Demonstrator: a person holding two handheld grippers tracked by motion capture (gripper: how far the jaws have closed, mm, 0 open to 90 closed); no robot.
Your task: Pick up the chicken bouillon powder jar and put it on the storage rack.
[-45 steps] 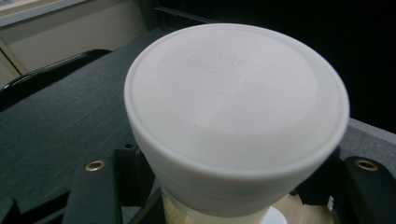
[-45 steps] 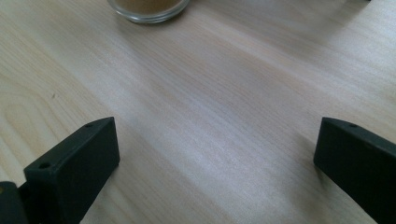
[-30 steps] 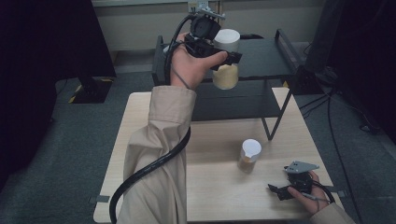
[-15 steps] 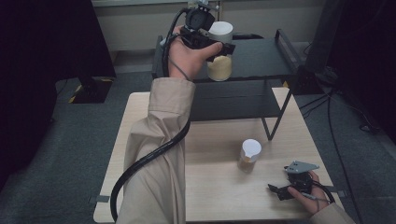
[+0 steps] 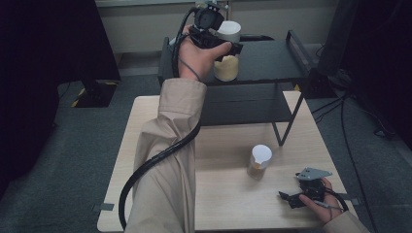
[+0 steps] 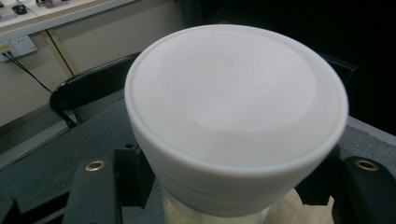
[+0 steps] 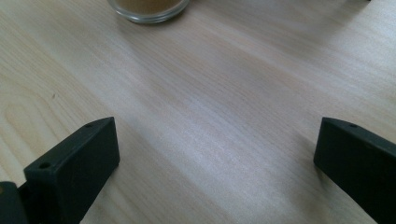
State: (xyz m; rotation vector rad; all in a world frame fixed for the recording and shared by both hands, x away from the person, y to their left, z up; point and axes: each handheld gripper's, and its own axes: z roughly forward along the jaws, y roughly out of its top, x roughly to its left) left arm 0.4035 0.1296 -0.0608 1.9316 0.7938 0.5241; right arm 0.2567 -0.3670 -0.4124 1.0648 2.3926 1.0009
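Grey carpet floor left of pale wooden table (image 5: 145, 121). Left gripper (image 5: 228, 48) pinches white-lidded jar (image 5: 227, 68) on black shelf (image 5: 267, 60) at table's far edge. Second jar (image 5: 259, 162) stands mid-table. Right gripper (image 5: 291, 198) rests near right corner, jaws spread.

Clamped in the left claw (image 6: 224, 196): white-lidded jar (image 6: 236, 116), held above a black shelf (image 6: 56, 163).
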